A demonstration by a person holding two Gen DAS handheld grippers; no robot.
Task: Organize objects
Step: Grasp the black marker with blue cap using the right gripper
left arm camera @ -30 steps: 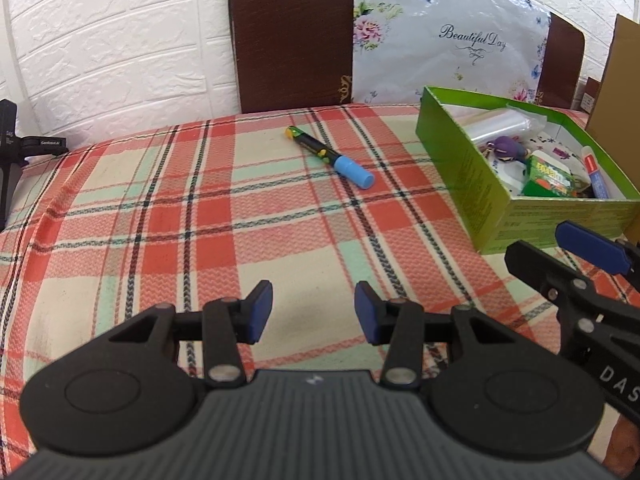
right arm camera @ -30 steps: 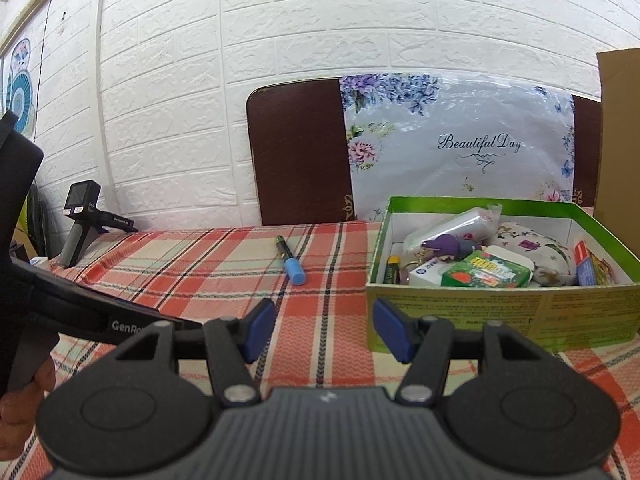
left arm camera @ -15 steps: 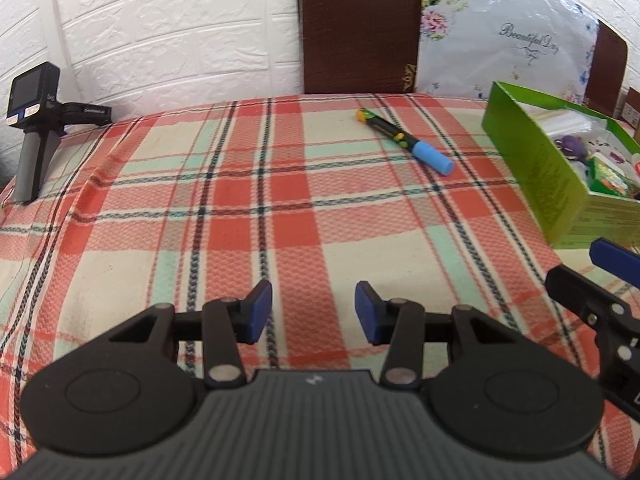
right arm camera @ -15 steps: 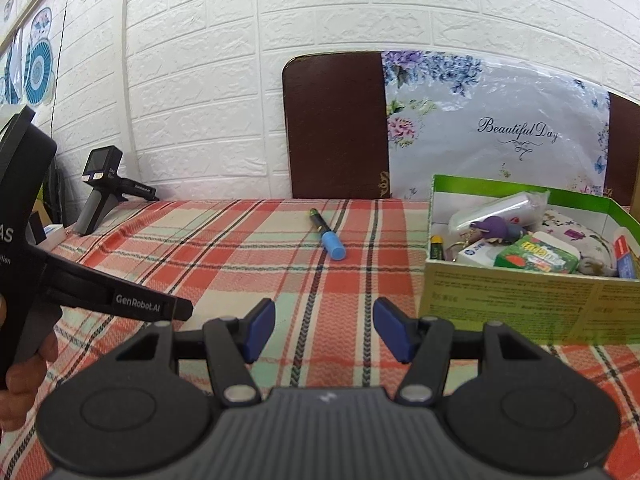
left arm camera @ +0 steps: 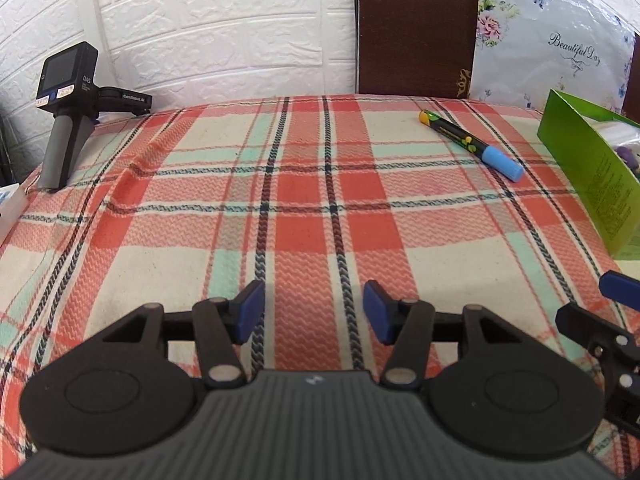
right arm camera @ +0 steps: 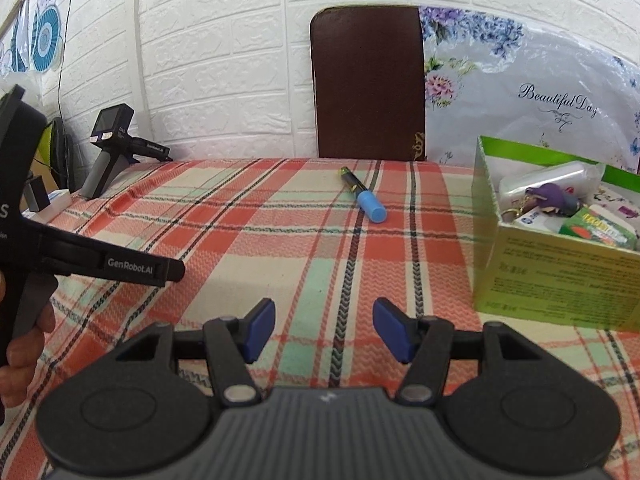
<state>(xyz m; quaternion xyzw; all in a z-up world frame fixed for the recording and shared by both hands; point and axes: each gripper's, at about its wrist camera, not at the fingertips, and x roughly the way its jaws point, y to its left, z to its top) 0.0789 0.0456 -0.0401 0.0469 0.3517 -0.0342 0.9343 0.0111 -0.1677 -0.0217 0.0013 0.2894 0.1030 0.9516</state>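
Observation:
A black marker with a blue cap lies on the plaid tablecloth at the far right; it also shows in the right wrist view. A green box holding several small items stands at the right, and its wall shows in the left wrist view. My left gripper is open and empty, low over the cloth near the front. My right gripper is open and empty, left of the box. The right gripper's finger shows at the left view's edge.
A spare gripper device stands at the table's far left corner, also in the right view. A brown chair back and a floral plastic bag stand behind the table. The left handle crosses the right view.
Both grippers have swung left: the marker and green box slid rightward in both views, and the spare device came into the left view. Both jaws stayed open.

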